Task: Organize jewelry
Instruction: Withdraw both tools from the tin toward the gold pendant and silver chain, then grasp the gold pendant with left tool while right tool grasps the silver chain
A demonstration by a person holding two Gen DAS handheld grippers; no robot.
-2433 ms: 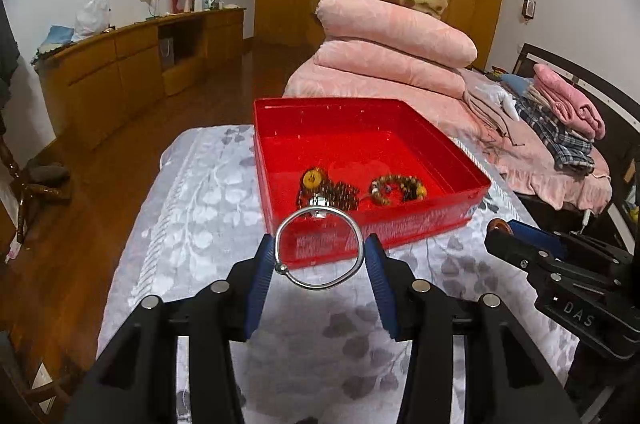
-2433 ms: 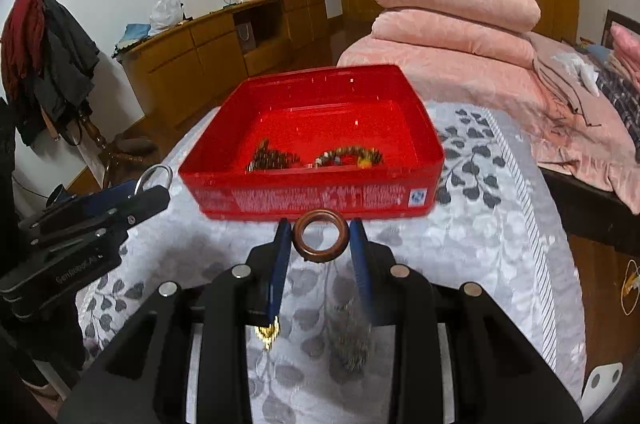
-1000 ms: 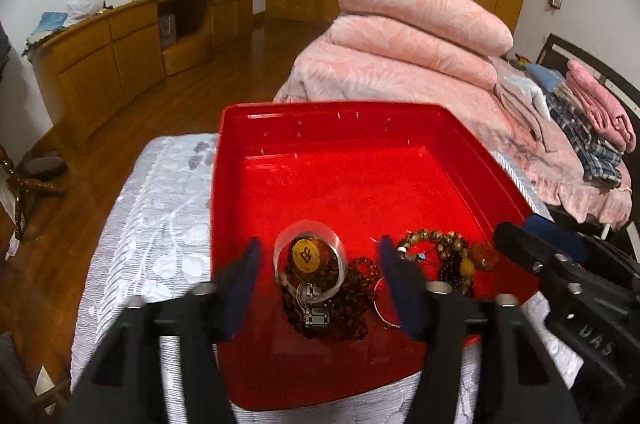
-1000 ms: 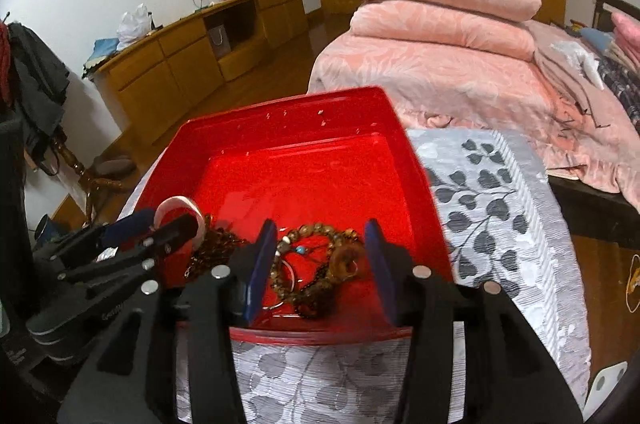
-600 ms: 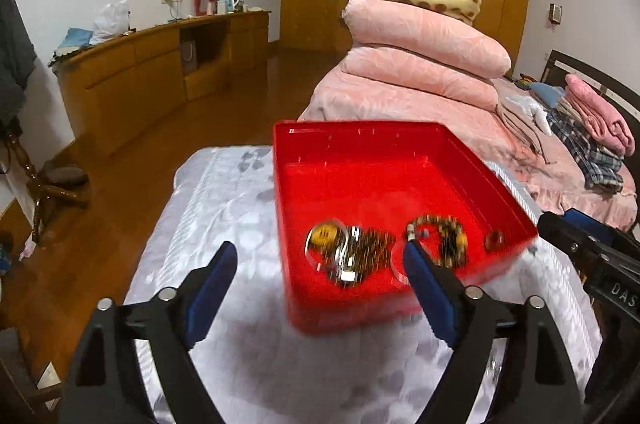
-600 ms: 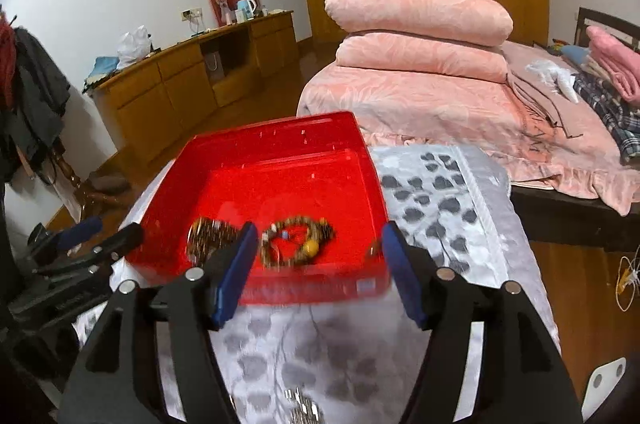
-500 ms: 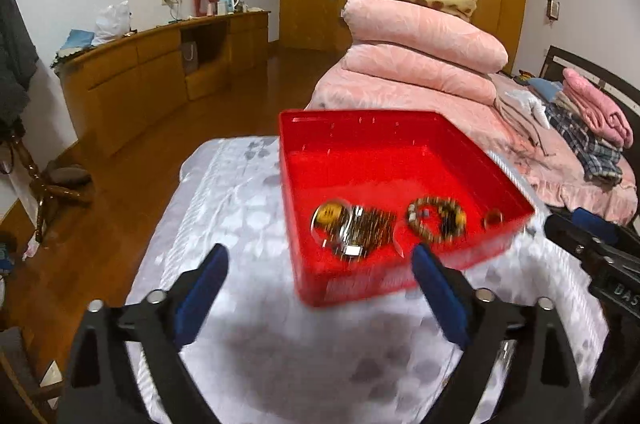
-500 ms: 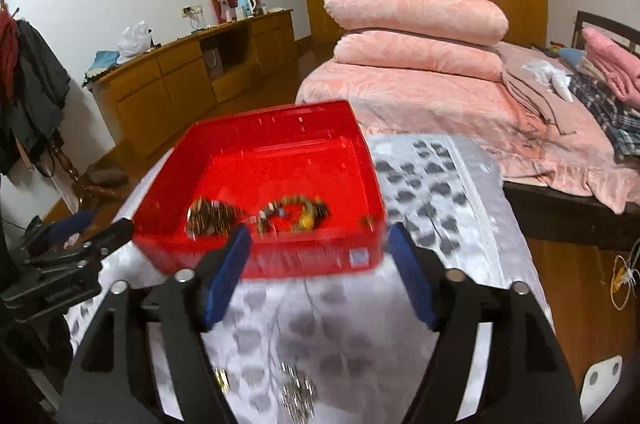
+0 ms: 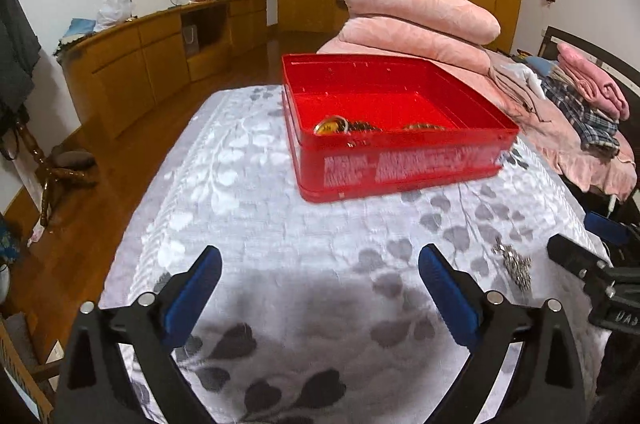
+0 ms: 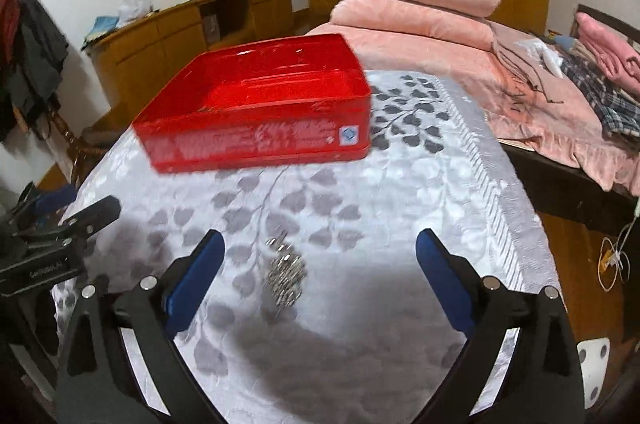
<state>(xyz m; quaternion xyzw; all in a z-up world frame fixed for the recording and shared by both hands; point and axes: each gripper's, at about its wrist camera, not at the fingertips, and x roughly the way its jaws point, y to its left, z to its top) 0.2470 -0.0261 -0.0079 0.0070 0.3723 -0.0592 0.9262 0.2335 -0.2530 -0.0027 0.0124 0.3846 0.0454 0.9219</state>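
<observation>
Your right tongs, opening and empty, straddle the silver chain; the left tongs gape empty, farther off.

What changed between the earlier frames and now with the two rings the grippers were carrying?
Both were let go into the red box. The left gripper dropped its silver ring, the right gripper its brown one. Both have pulled back over the tablecloth, empty; the right's jaws are opening. The silver jewelry pile on the cloth and the box stayed put.
</observation>
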